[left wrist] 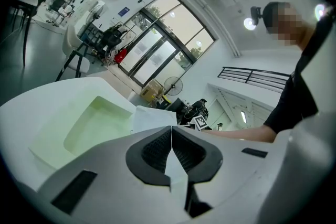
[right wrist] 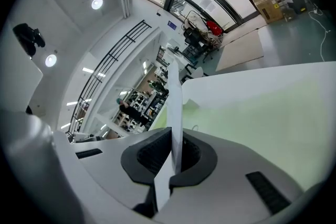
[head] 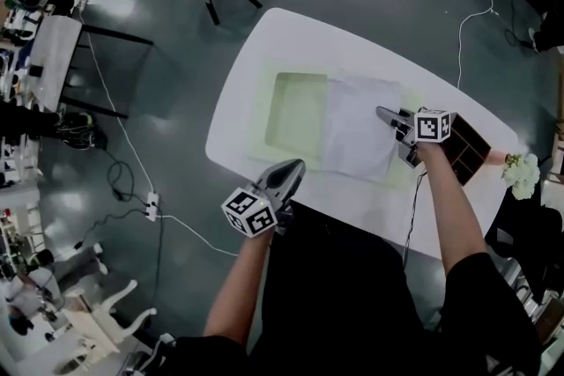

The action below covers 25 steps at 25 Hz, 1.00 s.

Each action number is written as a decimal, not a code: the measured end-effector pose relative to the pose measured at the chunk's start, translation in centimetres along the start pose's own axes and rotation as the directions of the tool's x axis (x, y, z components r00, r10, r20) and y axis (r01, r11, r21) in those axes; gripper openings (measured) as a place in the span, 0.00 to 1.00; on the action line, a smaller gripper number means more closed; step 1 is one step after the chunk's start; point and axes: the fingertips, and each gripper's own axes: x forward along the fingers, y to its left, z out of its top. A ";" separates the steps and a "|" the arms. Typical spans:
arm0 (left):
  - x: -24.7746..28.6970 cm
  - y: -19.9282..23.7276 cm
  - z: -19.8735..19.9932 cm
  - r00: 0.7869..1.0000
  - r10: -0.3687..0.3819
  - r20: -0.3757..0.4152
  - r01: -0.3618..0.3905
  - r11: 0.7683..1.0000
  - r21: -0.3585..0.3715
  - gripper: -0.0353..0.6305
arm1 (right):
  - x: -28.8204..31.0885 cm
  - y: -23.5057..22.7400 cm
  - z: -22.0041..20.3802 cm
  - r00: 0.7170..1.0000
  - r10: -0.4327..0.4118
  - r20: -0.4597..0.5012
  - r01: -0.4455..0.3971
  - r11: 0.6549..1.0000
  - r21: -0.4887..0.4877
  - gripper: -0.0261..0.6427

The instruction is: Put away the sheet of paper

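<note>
- The left hand-held gripper [head: 296,165] is pictured closed on the near left corner of the sheet of paper [head: 361,126]. In its own view a thin white sliver is seen pinched between the shut jaws.
- Ahead of that hand-held gripper and slightly to its left, a pale green tray [head: 298,114] with a shallow rectangular well is laid on the white table [head: 282,40].
- The sheet of paper is stretched between the two hand-held grippers, over the right-hand part of the tray, and is shown faintly rumpled rather than flat.
- The sheet is judged to be very light and limp. It can be expected to sag in the middle, to crease if the two hand-held grippers are brought together, and to tear or slip free if they are drawn apart too hard.
- Opposite edges are judged the best places for a hold, as taken here, with only slight tension kept across the sheet.
- The right hand-held gripper [head: 383,112] is shown closed on the sheet's right-hand edge. In its own view the paper is seen edge-on, standing upright between the shut jaws.
- Just to the right of that hand-held gripper, a dark compartmented box [head: 471,152] is seen at the table's edge. Whether the sheet is meant for it cannot be told.
</note>
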 end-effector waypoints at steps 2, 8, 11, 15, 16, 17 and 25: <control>0.1 -0.1 0.1 1.000 0.005 0.001 -0.005 1.000 -0.003 0.06 | 0.2 -0.2 -0.2 1.000 0.015 -0.003 -0.015 1.000 0.016 0.04; -0.4 -0.3 -0.5 1.000 0.015 0.001 -0.015 1.000 -0.008 0.06 | 1.0 -0.8 -1.3 0.999 0.032 -0.008 -0.031 0.999 0.040 0.04; -0.6 -0.3 -0.8 1.000 0.030 -0.001 -0.030 0.999 -0.020 0.06 | 1.4 -1.4 -1.7 1.000 0.021 -0.007 -0.021 0.999 0.041 0.04; -0.6 0.0 -0.9 0.999 0.043 -0.003 -0.043 0.999 -0.033 0.06 | 2.0 -2.2 -2.0 1.000 0.005 -0.005 -0.005 0.998 0.056 0.04; -0.5 0.0 -0.9 0.999 0.044 -0.002 -0.044 0.998 -0.035 0.06 | 2.1 -2.5 -2.1 1.000 -0.003 -0.007 0.003 0.998 0.055 0.04; -0.5 0.0 -0.8 0.999 0.044 0.001 -0.044 0.998 -0.035 0.06 | 2.2 -2.7 -2.2 1.000 -0.009 -0.008 0.009 0.998 0.057 0.04; -1.1 0.4 -0.6 0.999 0.053 0.004 -0.053 0.997 -0.052 0.06 | 3.1 -4.3 -2.1 0.999 -0.038 0.015 0.036 0.993 0.115 0.04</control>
